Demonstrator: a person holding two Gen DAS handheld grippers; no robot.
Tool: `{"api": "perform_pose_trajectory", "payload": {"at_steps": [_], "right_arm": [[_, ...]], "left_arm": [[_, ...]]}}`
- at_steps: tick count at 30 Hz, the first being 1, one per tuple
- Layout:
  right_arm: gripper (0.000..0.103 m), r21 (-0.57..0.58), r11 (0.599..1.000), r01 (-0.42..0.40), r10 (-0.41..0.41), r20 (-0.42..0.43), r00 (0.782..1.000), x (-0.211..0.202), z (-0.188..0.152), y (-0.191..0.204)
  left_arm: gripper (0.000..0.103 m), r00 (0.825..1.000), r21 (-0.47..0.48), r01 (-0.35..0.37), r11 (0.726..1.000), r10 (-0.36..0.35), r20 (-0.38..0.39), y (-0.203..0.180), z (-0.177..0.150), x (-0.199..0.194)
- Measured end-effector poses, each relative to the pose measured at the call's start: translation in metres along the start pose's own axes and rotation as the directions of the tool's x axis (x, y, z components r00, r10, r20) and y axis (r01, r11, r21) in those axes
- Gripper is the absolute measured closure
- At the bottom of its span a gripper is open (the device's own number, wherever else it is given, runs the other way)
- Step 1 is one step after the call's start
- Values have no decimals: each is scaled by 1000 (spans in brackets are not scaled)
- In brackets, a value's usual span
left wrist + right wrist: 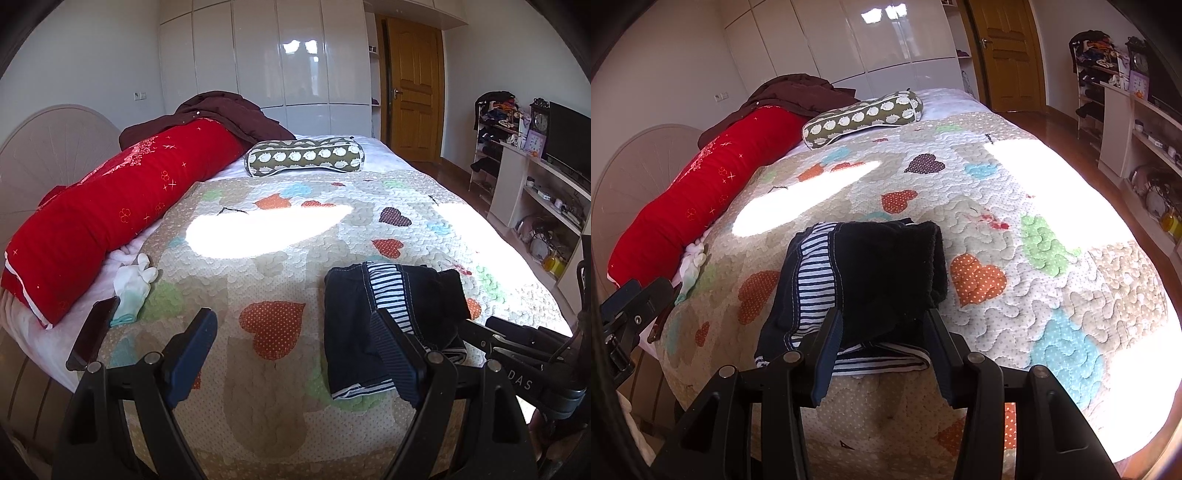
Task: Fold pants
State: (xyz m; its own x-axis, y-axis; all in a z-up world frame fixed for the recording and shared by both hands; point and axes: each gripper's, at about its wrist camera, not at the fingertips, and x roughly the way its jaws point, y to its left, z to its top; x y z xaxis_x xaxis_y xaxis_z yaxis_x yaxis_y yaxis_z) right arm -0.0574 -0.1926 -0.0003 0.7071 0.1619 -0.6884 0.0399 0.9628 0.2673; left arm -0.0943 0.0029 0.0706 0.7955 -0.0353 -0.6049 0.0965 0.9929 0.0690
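Dark navy pants (351, 295) with a blue-and-white striped lining lie folded into a thick bundle on the heart-patterned quilt (266, 406). In the right wrist view the near end of the pants (886, 258) fills the gap between the fingers of my right gripper (882, 317), and both pads press on the dark fabric. In the left wrist view that gripper (480, 328) comes in from the right. To the left of the bundle, my left gripper (293, 317) stands wide open with only quilt between its fingers. Its right finger overlaps the bundle's left edge in the picture.
A long red bolster (110, 214) and a brown blanket (229, 110) lie along the left side of the bed. A green patterned pillow (306, 157) lies at the far end. A white glove (133, 288) and a dark phone (92, 332) sit near the left. Shelves (546, 199) stand at the right.
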Motion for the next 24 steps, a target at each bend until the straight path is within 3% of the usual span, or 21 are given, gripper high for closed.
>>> {"api": "perform_pose_trajectory", "payload": {"at_steps": [16,24], "right_arm": [[52,6,1000,7,-7,-12,1000,4,-3,-8],[45,94,994,55,-56,10,998,3,18,-52]], "left_arm": [[19,999,-2,4,1000,-4,-42,3,-6,14],[19,991,-36,26,999,-31,-131,19,-3,58]]}}
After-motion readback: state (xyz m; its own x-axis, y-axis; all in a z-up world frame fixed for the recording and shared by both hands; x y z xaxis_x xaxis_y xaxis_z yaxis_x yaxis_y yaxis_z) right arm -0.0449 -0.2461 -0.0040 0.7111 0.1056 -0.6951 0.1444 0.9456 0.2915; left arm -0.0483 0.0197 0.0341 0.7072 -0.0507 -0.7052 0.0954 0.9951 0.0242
